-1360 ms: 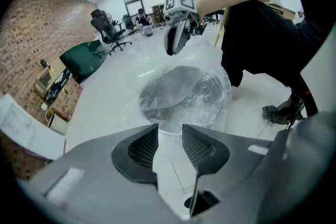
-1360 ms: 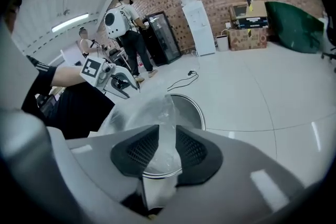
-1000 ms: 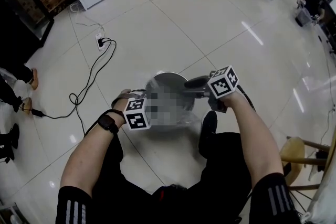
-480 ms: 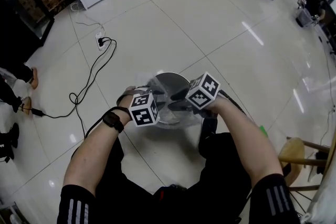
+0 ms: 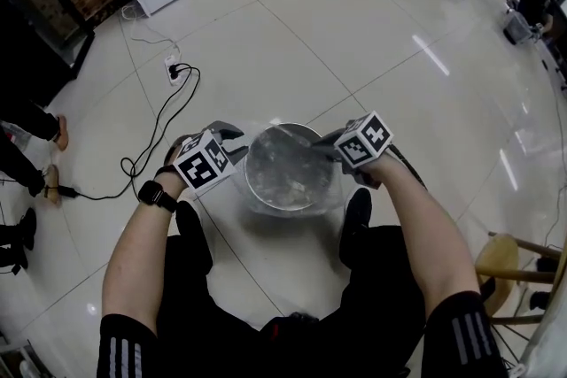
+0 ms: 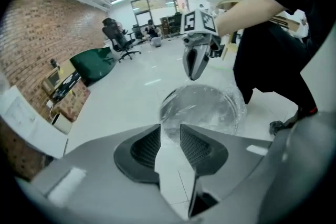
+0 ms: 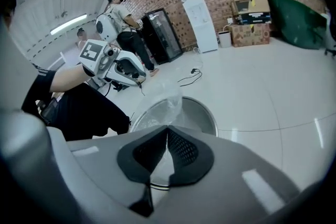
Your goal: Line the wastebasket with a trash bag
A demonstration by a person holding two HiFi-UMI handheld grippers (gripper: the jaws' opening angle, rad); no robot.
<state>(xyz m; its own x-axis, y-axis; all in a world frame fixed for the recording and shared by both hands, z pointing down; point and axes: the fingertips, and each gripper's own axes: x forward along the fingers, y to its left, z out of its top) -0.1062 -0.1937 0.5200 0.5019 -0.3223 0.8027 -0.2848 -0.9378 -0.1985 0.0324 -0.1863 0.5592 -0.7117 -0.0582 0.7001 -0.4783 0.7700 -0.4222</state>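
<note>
The right gripper (image 5: 323,144) clamps the trash bag (image 5: 283,181) at the wastebasket's (image 5: 292,127) right rim; the left gripper (image 5: 235,142), jaws just closing yet apart around film, sits outside the left rim.

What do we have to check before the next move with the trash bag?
1. Grip of the right hand-held gripper on the trash bag: ok, shut on its edge.
2. Grip of the left hand-held gripper: not ok; its jaws have just been closing, but a gap still shows between the pads.
3. The wastebasket stands upright: ok.
4. Bag folded over the whole rim: not ok; the far side looks bare.
</note>
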